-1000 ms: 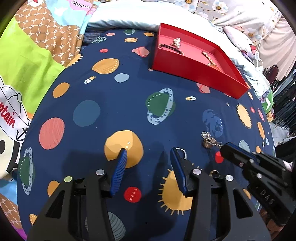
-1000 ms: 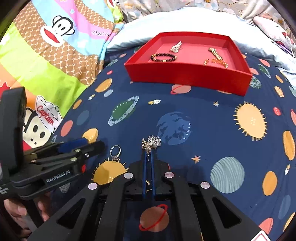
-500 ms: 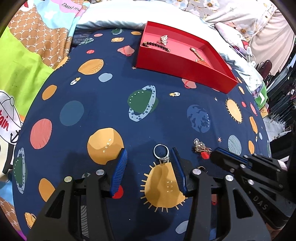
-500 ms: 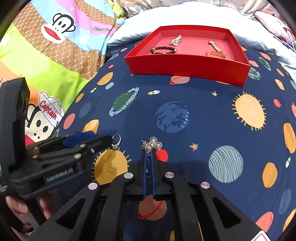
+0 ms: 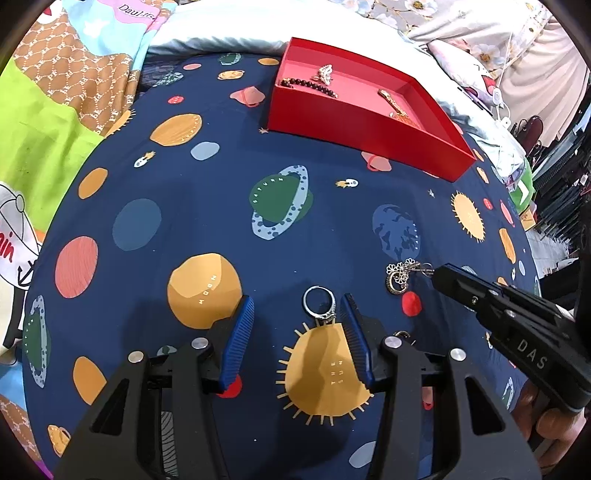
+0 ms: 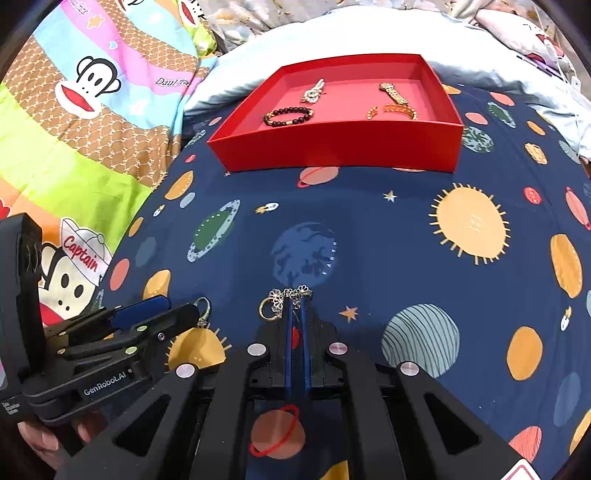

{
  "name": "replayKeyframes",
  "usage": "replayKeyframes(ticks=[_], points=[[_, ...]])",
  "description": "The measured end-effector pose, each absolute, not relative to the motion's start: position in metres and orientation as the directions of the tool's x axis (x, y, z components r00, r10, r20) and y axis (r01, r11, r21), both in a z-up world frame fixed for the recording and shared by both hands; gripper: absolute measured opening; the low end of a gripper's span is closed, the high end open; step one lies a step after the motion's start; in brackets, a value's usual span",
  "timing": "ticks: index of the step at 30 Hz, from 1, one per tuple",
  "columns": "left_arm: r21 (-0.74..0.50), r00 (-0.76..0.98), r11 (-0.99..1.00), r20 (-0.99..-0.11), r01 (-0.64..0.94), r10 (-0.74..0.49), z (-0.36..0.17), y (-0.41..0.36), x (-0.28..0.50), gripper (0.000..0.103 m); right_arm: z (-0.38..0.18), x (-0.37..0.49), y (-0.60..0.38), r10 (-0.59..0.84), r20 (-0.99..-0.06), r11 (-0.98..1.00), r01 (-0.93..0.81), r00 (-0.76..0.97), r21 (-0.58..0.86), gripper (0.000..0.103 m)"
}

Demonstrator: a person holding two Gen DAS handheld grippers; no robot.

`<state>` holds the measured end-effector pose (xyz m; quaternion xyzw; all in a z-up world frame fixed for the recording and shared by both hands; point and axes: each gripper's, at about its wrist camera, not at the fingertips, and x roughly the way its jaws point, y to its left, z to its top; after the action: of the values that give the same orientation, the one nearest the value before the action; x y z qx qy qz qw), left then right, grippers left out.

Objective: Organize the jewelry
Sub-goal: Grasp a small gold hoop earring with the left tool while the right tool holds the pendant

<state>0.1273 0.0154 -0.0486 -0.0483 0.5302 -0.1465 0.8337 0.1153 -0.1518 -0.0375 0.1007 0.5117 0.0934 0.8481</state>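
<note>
A silver ring point(image 5: 320, 304) lies on the navy planet-print cloth, just inside my open left gripper point(image 5: 297, 312), close to its right finger. It also shows in the right wrist view point(image 6: 202, 309). My right gripper point(image 6: 296, 301) is shut on a silver flower-shaped ornament point(image 6: 286, 298), which hangs from its tips; it also shows in the left wrist view point(image 5: 400, 276). The red tray point(image 6: 332, 147) stands at the far side. It holds a dark bead bracelet point(image 6: 288, 114), a silver brooch point(image 6: 313, 91) and gold pieces point(image 6: 397, 101).
The navy cloth point(image 5: 207, 206) covers a rounded bed surface. Bright cartoon bedding point(image 6: 74, 122) lies to the left and a pale pillow point(image 6: 369, 33) behind the tray. Another small ring point(image 5: 402, 334) lies by my left gripper's right finger. Dark furniture point(image 5: 561, 166) stands far right.
My left gripper moved so that the silver ring now lies between its fingers. My right gripper kept its hold on the ornament and lifted slightly, moving forward.
</note>
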Motion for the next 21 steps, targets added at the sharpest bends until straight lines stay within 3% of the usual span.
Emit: replayKeyframes(ticks=[21], points=[[-0.245, 0.356, 0.917, -0.865, 0.316, -0.353, -0.047, -0.033, 0.126, 0.047, -0.024, 0.109, -0.186, 0.208, -0.825, 0.965, 0.026, 0.526, 0.26, 0.0]])
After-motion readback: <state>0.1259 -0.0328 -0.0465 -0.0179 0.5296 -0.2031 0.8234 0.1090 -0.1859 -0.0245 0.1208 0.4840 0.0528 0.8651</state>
